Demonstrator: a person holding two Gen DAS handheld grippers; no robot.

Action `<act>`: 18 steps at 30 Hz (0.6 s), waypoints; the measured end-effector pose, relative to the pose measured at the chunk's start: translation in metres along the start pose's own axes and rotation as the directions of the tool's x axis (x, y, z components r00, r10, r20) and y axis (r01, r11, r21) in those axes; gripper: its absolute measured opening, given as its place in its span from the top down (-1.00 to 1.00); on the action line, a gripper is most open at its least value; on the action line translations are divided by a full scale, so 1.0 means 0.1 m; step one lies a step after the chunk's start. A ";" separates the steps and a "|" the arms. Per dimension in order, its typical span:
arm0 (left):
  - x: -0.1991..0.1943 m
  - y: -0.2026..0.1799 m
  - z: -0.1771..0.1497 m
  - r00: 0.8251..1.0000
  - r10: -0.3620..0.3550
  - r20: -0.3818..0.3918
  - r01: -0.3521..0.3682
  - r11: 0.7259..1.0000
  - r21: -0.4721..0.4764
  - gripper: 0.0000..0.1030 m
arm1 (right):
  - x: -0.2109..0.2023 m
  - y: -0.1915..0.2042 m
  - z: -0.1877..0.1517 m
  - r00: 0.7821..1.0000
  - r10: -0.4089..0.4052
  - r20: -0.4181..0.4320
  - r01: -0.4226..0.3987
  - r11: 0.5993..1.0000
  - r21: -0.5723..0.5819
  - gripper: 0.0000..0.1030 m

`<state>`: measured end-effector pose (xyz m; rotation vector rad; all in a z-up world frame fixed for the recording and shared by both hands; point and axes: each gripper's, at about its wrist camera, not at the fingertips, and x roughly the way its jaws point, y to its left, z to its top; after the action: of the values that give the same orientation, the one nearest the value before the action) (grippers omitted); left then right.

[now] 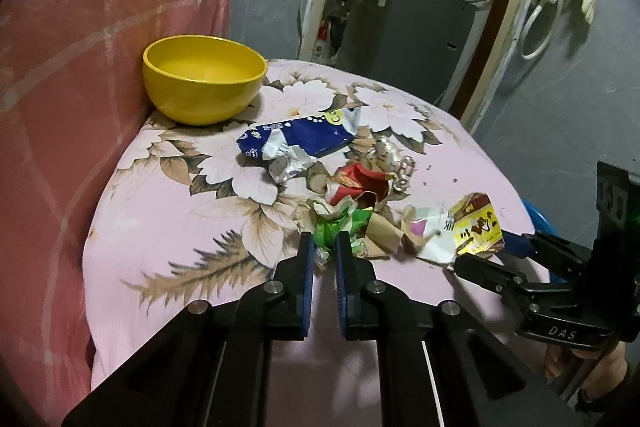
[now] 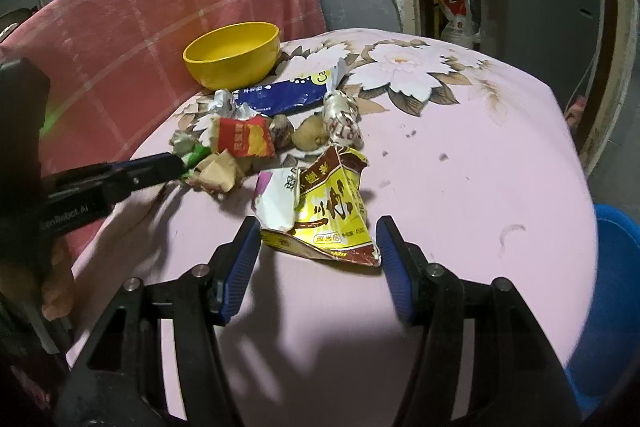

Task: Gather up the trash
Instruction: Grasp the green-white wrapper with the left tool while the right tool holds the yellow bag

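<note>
While the left gripper point(image 1: 324, 247) pinches a green wrapper point(image 1: 338, 227), the right gripper point(image 2: 316, 247) stands open around a yellow packet point(image 2: 332, 223), bowl point(image 2: 232, 55) at eleven o'clock.

Pink floral tablecloth point(image 2: 460, 155): yellow bowl point(image 2: 232, 55), wrapper litter point(image 2: 320, 211).

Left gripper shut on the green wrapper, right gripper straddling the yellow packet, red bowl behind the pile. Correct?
Nearly. The bowl is yellow, not red; the right wrist view shows it plainly. The rest holds: left gripper shut on the green wrapper, right gripper straddling the yellow packet, pads not yet pressing.
</note>
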<state>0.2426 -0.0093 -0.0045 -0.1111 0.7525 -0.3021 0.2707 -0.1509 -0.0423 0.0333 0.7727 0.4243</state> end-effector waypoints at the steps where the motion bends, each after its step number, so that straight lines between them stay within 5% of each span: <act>1: -0.03 -0.02 -0.01 1.000 -0.003 0.002 0.003 1.000 0.000 0.87 | -0.03 -0.01 -0.03 1.000 -0.005 -0.002 0.005 1.000 0.001 -0.31; 13: -0.22 -0.43 -0.32 1.000 0.001 0.027 -0.003 0.998 0.056 1.00 | -0.49 -0.12 -0.37 0.998 -0.044 0.054 0.041 0.998 0.045 -0.31; 18: -0.23 -0.36 -0.32 0.998 0.040 0.040 -0.040 0.999 -0.010 1.00 | -0.56 -0.19 -0.44 0.997 -0.025 0.074 0.018 0.996 0.089 -0.31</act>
<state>0.1965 -0.0365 -0.0053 -0.1102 0.7150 -0.2577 0.2121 -0.1956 -0.0406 0.1225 0.7168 0.3667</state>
